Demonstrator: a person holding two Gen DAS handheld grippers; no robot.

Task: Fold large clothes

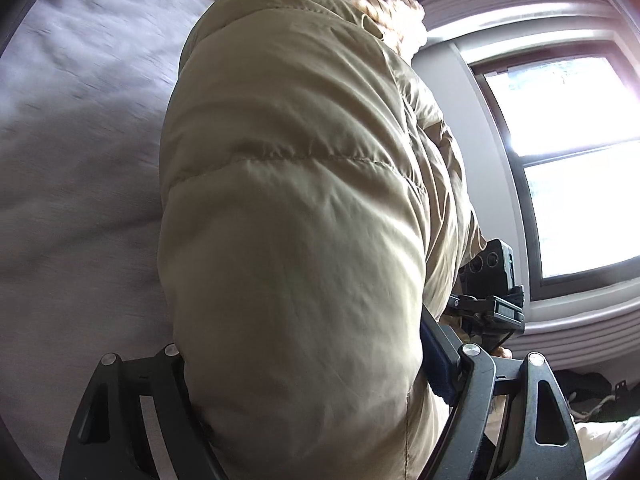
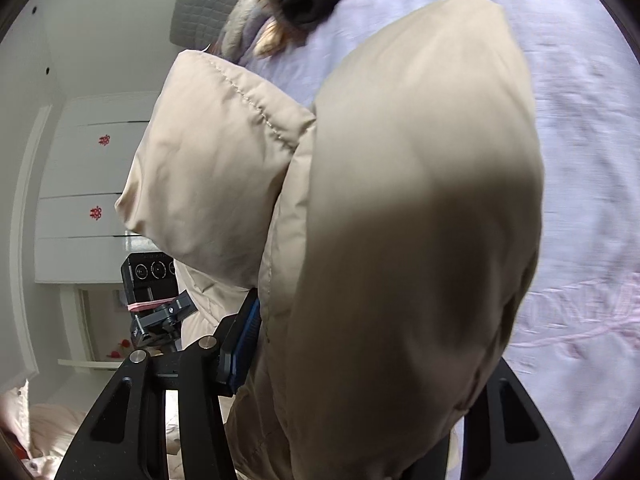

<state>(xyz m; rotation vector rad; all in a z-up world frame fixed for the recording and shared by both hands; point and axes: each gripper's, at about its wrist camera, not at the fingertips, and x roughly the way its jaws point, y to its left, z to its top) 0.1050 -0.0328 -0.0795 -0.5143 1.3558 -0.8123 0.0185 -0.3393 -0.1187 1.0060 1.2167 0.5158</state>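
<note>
We are in a home bedroom: lilac bed sheet [image 2: 580, 160], window [image 1: 560, 152], white wardrobe doors [image 2: 88, 184], padded headboard [image 2: 200, 4].

Blown-out window [image 1: 568, 152] glare; fisheye edges blurred, dark-vignetted.

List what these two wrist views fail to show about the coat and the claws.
- Left wrist: the puffy coat fills the left claw, hiding its fingertips.
- Right wrist: the coat buries the right claw likewise.
- Both: coat's full outline cut off.
- Bedspread blurred.
</note>
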